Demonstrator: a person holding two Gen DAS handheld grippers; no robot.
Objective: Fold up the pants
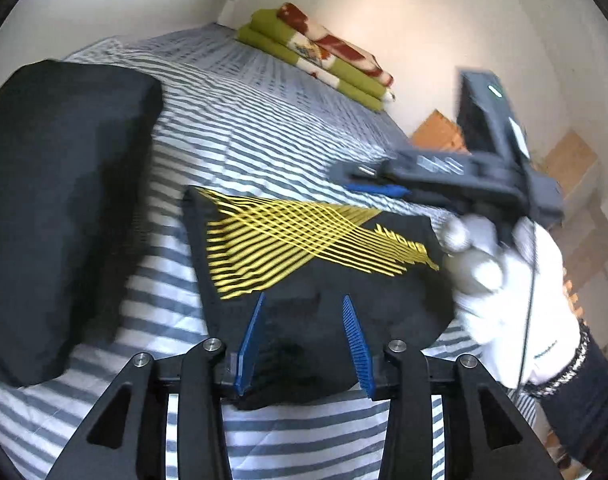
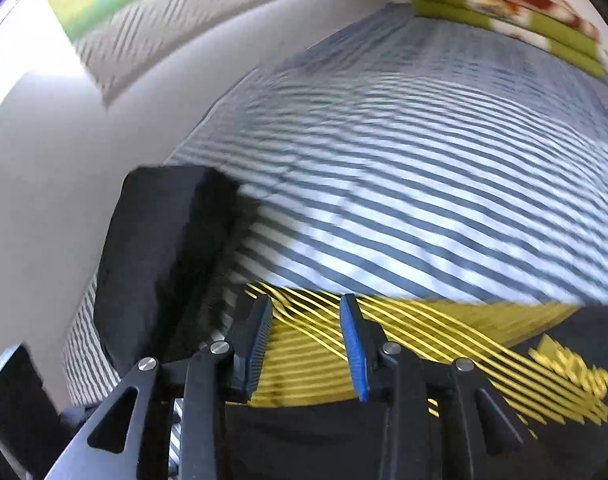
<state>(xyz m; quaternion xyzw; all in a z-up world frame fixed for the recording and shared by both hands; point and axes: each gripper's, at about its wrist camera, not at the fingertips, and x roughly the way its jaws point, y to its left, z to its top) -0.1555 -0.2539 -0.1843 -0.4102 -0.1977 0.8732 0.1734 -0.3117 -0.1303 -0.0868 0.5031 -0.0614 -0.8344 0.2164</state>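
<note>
The black pants (image 1: 327, 280) with a yellow line pattern lie folded into a compact block on the striped bed (image 1: 264, 120). My left gripper (image 1: 304, 300) hovers over their near edge, open, with nothing between its blue fingers. The right gripper (image 1: 379, 190), held by a white-gloved hand (image 1: 503, 300), hangs above the pants' far right side. In the right wrist view, my right gripper (image 2: 305, 302) is open just above the yellow-patterned pants (image 2: 423, 344), gripping nothing. That view is motion-blurred.
A thick black cushion (image 1: 60, 208) lies on the bed left of the pants, also in the right wrist view (image 2: 160, 256). A folded green, white and red blanket (image 1: 315, 56) sits at the bed's far end by the wall. Wooden furniture (image 1: 567, 160) stands at right.
</note>
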